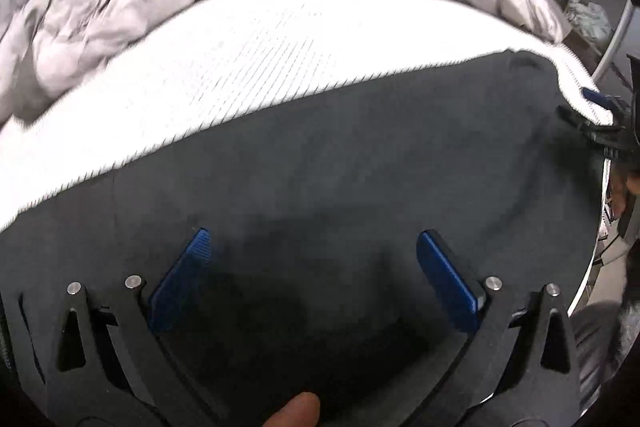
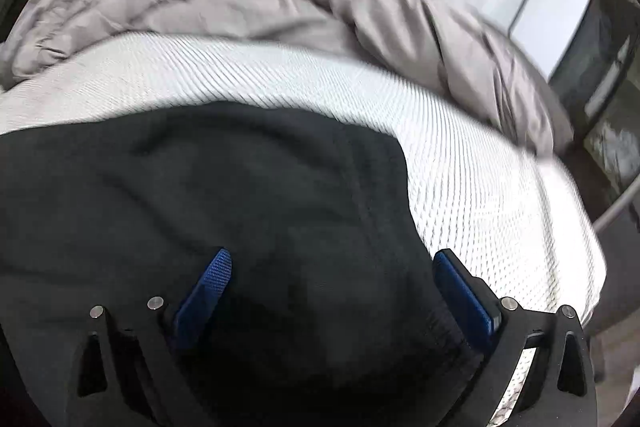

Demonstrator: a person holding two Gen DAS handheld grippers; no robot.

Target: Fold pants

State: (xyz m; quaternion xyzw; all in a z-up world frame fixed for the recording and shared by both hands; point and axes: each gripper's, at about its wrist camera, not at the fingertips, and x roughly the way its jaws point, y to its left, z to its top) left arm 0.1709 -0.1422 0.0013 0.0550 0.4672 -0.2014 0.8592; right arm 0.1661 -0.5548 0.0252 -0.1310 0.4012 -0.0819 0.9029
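Hovering wide apart, both tongs (image 1: 314, 241) (image 2: 332, 259) above pants (image 1: 320, 155).

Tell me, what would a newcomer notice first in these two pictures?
The dark grey cloth pants lie spread on the white ribbed mattress cover. Both grippers, left gripper and right gripper, hang open above the pants, their blue pads wide apart. A crumpled pale grey quilt lies behind.

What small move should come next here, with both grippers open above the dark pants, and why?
Probably lower the right gripper and close it on the pants near their edge by the white mattress. Both it and the left gripper are open and hold nothing, with the dark cloth spread beneath them, so a fold likely cannot start before an edge is pinched.
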